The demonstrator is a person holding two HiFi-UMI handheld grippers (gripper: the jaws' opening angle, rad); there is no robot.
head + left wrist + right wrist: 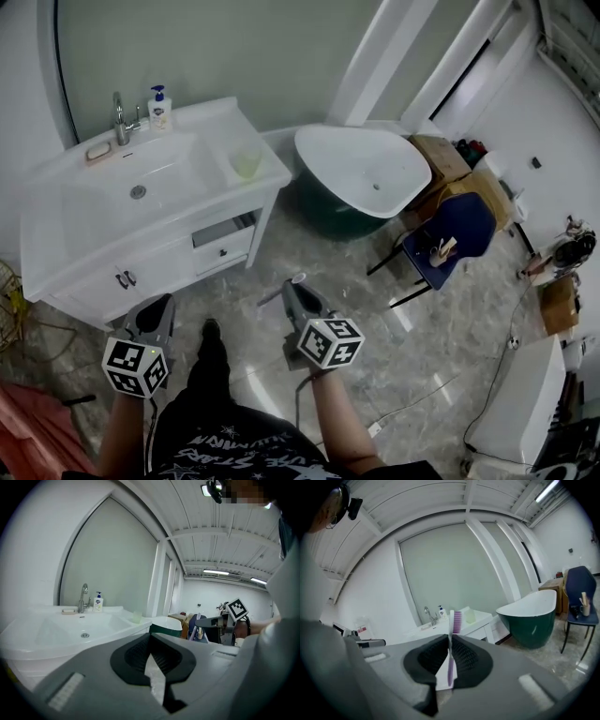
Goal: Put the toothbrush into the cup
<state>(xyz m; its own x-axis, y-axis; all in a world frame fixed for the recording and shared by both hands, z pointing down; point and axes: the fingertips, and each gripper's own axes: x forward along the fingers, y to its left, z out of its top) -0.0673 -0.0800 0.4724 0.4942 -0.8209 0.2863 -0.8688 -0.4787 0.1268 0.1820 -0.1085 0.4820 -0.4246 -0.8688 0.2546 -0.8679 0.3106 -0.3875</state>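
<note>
Right gripper view: we see the right gripper (450, 639) clenched on the toothbrush (450, 670), its two dark pads pressed against the handle from either side.
Toothbrush: purple handle upright between the pads, the bristle head (457, 620) sticking up past the jaw tips, bristles to the right.
Cup: a pale green cup (247, 159) stands on the right end of the white washstand (56, 192), beside the basin. We find it again in the right gripper view (470, 616), beyond the brush head and well apart from it.
Left gripper: in its own view we see the left gripper (151, 641) with the jaws together at the tips and nothing between them.
Head view: we see both grippers held over the marbled floor (422, 356) in front of the washstand, the left one (159, 302) close to the cabinet front, the right one (293, 281) further out. Neither is near the cup.
Washstand top: a tap (119, 117), a soap bottle (158, 108) just right of it, and a soap dish (98, 150) by the basin's back edge.
Surroundings: we note a white and green bathtub (361, 169) right of the washstand, and a blue chair (459, 230) beyond it.
</note>
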